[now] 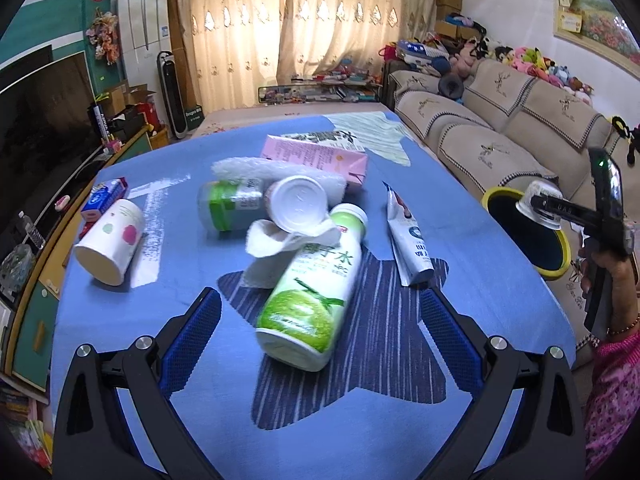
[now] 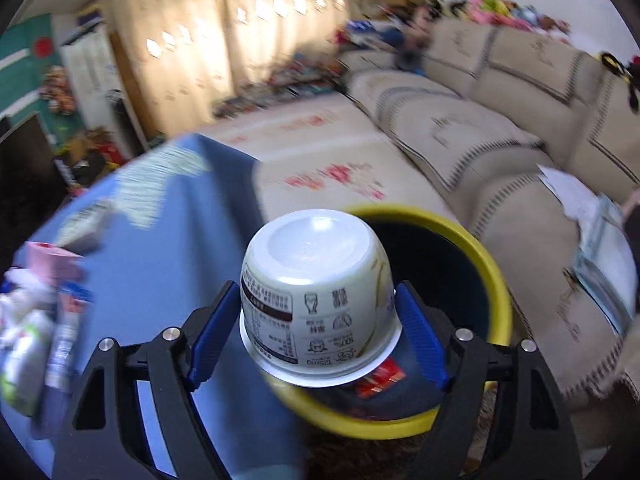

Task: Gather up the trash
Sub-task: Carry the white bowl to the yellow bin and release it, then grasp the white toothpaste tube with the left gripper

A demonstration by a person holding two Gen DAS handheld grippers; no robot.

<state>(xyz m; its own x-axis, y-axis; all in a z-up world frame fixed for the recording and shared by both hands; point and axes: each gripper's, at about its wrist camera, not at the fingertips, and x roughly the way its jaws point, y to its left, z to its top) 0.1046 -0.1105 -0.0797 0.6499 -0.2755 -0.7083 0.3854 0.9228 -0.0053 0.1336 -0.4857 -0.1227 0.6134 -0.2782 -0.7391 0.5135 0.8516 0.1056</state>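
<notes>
right gripper (image 2: 318, 322) clamps a round plastic cup (image 2: 316, 288); left gripper (image 1: 320, 344) gapes wide.

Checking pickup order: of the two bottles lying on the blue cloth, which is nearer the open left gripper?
The white bottle with the green fruit label, its base between the left gripper fingers; the green-banded clear bottle lies farther back.

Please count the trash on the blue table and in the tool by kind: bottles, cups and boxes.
Bottles: 2
Cups: 3, one held in the right tool
Boxes: 2
Total: 7
</notes>
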